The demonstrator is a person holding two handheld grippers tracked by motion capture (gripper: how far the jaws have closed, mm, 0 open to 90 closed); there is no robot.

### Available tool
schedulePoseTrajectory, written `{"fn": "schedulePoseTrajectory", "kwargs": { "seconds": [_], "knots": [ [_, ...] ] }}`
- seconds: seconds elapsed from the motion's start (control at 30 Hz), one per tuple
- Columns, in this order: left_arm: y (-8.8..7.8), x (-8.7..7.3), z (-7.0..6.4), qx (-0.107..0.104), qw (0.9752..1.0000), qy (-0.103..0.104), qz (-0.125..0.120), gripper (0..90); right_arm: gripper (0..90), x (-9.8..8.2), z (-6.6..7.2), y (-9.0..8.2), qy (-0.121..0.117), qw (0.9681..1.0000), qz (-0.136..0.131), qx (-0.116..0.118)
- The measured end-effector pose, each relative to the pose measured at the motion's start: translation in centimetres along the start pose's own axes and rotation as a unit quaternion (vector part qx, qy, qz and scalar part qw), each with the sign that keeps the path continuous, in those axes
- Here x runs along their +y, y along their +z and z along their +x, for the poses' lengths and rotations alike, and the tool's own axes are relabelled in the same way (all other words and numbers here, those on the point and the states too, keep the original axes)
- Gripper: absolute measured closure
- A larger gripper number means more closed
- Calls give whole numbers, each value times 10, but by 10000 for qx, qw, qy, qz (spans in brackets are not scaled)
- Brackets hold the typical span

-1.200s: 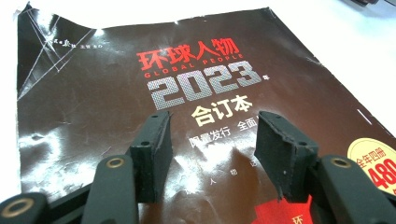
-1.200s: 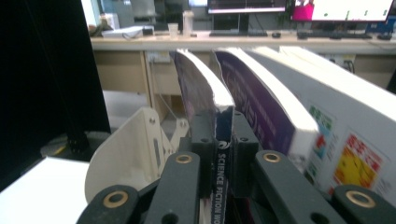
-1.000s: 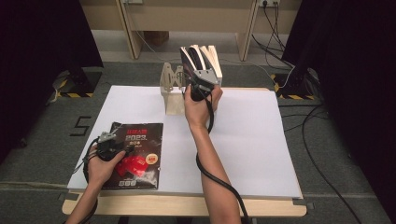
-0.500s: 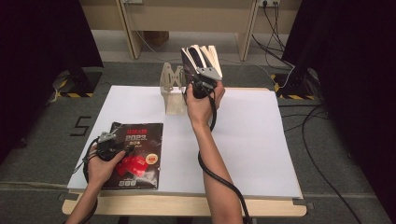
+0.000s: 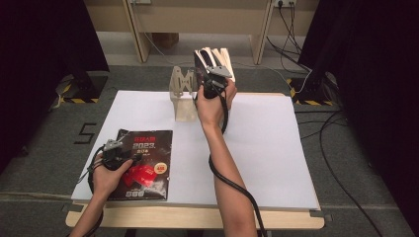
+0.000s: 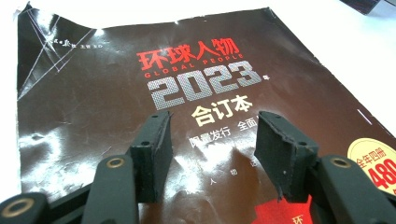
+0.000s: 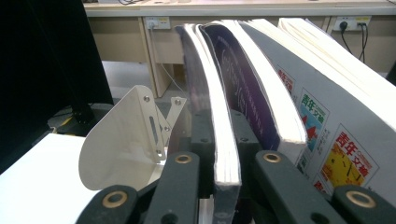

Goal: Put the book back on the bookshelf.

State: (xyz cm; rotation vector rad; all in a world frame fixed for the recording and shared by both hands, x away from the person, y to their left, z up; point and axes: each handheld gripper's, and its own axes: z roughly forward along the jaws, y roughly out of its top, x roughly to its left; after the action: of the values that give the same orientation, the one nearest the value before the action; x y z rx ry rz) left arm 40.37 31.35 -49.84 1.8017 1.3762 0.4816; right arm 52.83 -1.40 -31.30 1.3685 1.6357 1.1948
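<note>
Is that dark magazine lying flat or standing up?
Flat: the magazine lies cover up on the table.

Magazine [image 6: 140, 116] at the tabletop's near left corner: glossy dark cover, creased, torn along its top edge. Gripped magazine [image 7: 224, 140]: paper pages, shiny cover. Bookend [image 7: 126, 140] at the far edge: smooth cream-painted sheet metal (screw heads visible). Tabletop [image 5: 276, 148]: matt white sheet over light wood edging. Gripper pads [image 6: 152, 154]: matt black, rubbery, chipped edges.
</note>
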Motion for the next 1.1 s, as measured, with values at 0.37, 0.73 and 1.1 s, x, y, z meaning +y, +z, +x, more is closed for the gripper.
{"fn": "schedulePoseTrajectory", "kwargs": {
  "seconds": [0.37,0.73,1.1],
  "knots": [
    [0,0,1,-26,10000,-35,-1,452,849,0,8,3,-72,9988,-472,-74],
    [0,0,1,-31,10000,-40,-21,452,848,-2,12,14,-165,9979,-568,-266],
    [0,0,0,-10,10000,-20,-4,451,831,-7,10,17,-155,9975,-577,-389]
  ]
}}
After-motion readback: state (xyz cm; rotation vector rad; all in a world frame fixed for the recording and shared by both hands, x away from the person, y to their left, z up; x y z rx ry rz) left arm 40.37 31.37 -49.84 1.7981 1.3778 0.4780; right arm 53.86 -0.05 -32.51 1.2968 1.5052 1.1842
